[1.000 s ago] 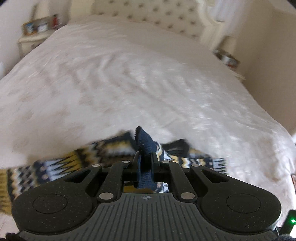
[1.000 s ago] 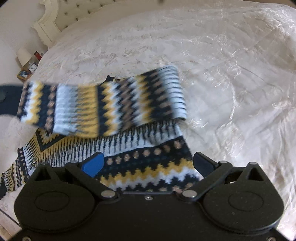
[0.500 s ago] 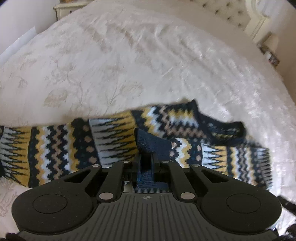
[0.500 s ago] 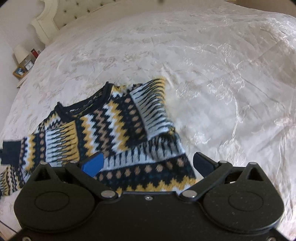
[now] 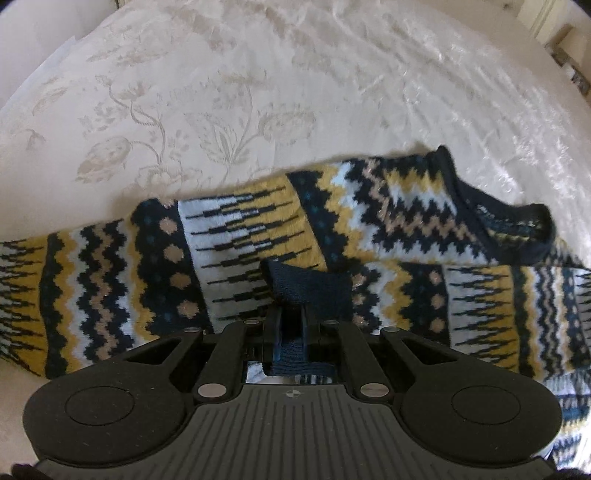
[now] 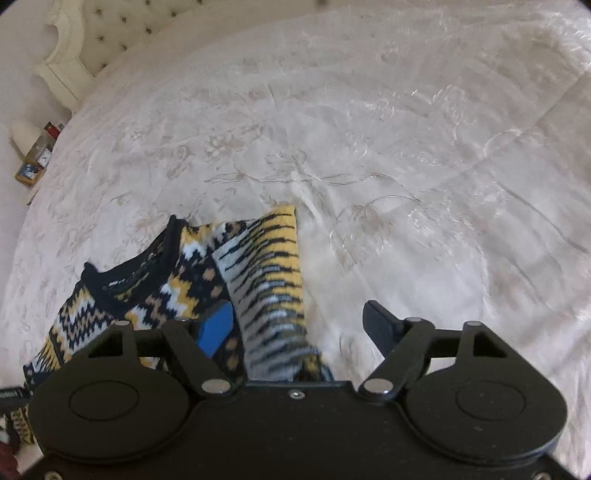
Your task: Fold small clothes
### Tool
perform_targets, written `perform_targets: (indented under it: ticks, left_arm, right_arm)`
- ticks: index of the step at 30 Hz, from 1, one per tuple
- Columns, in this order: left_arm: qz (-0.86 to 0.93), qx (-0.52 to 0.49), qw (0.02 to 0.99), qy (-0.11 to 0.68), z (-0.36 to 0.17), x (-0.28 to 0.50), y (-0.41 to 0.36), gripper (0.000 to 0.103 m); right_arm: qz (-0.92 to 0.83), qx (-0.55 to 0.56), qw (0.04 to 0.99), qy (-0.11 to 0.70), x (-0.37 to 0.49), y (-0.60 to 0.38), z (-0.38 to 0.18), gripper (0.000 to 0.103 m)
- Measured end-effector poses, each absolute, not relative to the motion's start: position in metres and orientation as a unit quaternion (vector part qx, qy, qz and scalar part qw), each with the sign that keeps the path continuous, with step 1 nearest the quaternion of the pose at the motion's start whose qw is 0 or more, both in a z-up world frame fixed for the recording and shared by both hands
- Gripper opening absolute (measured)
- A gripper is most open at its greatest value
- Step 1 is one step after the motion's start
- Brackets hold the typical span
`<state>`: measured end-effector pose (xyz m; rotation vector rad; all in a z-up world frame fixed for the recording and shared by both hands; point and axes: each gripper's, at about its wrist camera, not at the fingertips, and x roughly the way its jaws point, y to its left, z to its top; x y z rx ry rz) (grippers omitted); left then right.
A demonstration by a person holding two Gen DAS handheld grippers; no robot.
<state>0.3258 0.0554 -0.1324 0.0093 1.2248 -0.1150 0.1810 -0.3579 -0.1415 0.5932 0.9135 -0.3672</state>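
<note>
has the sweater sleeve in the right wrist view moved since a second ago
Yes. The sleeve swung from stretched toward the headboard side to folded over the sweater body.

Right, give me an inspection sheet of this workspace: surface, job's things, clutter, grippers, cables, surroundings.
Surface: bed with a cream floral bedspread, lightly wrinkled.
Job's things: one patterned knit sweater lying on the bedspread; its navy cuff is pinched in the left gripper.
Clutter: nothing seen on the bed.
Grippers: left gripper shut on the cuff; right gripper open above a sleeve, gripping nothing.
Cables: nothing seen.
Surroundings: tufted headboard; nightstand with small items beside the bed.
</note>
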Motion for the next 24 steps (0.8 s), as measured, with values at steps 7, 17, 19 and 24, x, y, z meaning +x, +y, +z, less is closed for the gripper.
perform_targets:
  ticks: [7,17,19,24]
  left_arm:
    - [-0.039,-0.002,0.808,0.588,-0.149,0.332,0.060,0.016]
    - [-0.048,-0.028,0.821,0.568,-0.157,0.325,0.065,0.025]
    - [-0.048,-0.032,0.827,0.560,-0.156,0.321,0.065,0.026]
    - [-0.048,-0.039,0.833,0.550,-0.153,0.312,0.066,0.032]
  right_arm:
    - [-0.197,0.200,0.818,0.502,0.199,-0.365,-0.185,0.067]
    - [-0.177,0.210,0.837,0.473,0.203,-0.367,-0.170,0.069]
    - [-0.162,0.218,0.845,0.461,0.209,-0.369,-0.166,0.069]
    - [-0.151,0.220,0.841,0.471,0.247,-0.376,-0.173,0.066]
